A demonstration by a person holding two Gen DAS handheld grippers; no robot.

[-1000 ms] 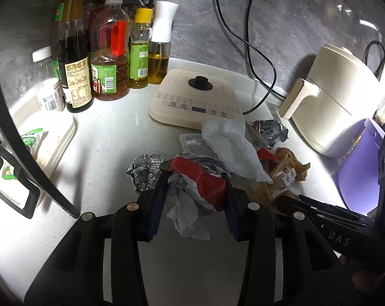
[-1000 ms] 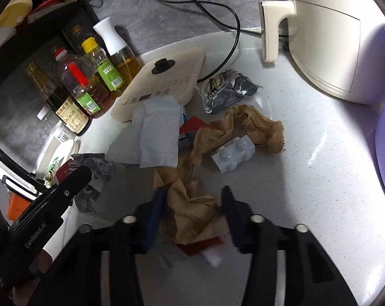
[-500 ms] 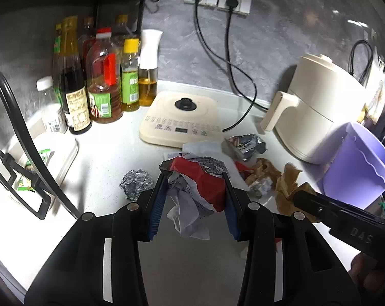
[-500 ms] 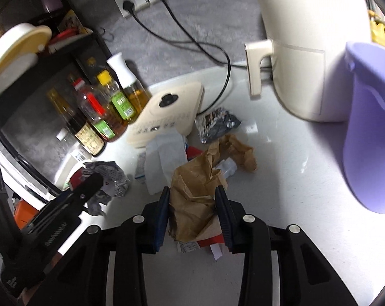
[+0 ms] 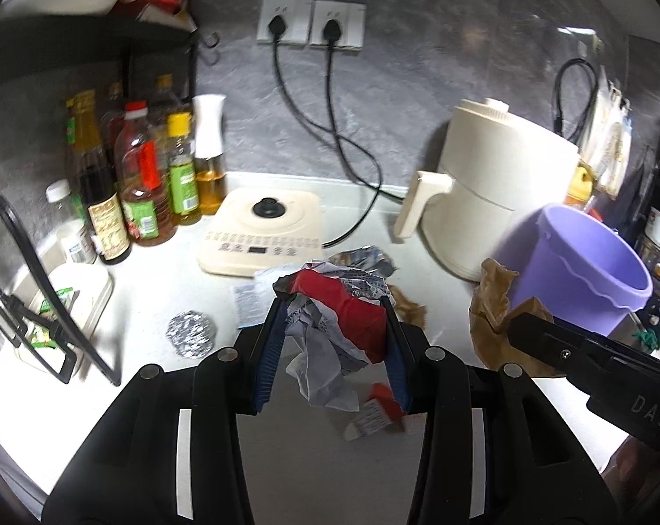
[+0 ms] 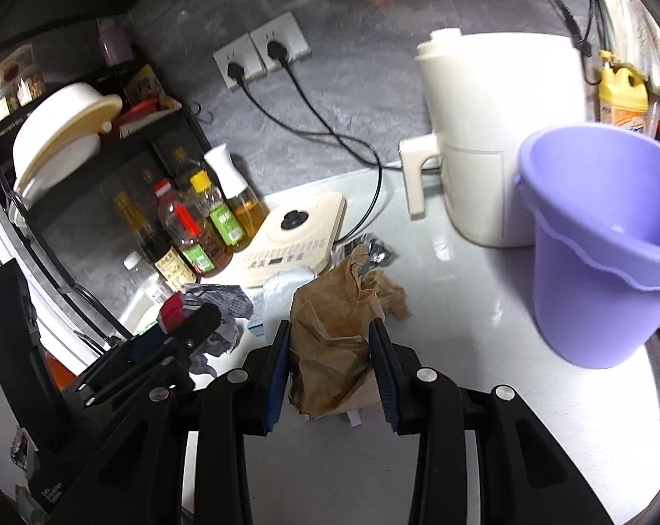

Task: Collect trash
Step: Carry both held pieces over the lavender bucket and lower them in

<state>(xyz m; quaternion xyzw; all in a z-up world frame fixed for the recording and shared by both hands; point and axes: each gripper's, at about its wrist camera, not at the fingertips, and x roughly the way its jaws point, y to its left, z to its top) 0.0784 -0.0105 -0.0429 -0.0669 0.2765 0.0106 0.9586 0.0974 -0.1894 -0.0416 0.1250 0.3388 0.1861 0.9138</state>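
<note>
The left tongs (image 5: 330, 341) clamp a red-and-white wrapper wad (image 5: 334, 319), and the right tongs (image 6: 330, 365) clamp crumpled brown paper (image 6: 330, 341), both clear of the surface (image 6: 461, 328), likely bound for the purple bucket (image 6: 601, 262).

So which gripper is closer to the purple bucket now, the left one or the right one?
Right. The right gripper holds brown paper just beside the purple bucket; the left gripper is farther off, beyond it.
</note>
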